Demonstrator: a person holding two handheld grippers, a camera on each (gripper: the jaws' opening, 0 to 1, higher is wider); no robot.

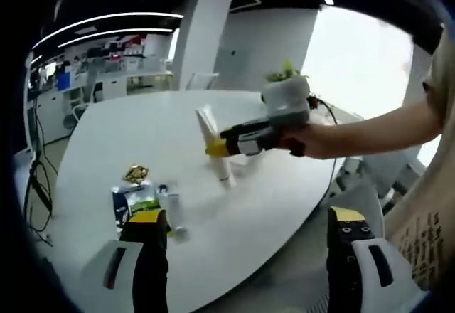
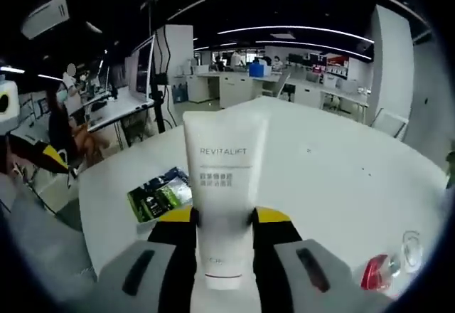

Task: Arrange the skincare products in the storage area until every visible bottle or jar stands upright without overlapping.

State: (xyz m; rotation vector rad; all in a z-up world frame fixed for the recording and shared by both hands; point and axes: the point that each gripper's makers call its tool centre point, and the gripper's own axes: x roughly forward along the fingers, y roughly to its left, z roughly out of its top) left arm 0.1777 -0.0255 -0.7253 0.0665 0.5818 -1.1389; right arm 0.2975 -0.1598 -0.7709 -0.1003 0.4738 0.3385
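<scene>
My right gripper is shut on a white tube marked REVITALIFT, its flat crimped end pointing away from the camera. In the left gripper view the same tube hangs tilted over the white round table, cap end low near the surface, gripped by the right gripper that a hand holds. My left gripper stands wide open with nothing between its jaws, near the table's front edge. A green sachet and a small white bottle lie just beyond its left jaw.
A gold packet lies behind the sachet. The green sachet lies left of the tube; a red-capped item and a clear jar sit at lower right. A potted plant stands at the far table edge. Desks and chairs stand around.
</scene>
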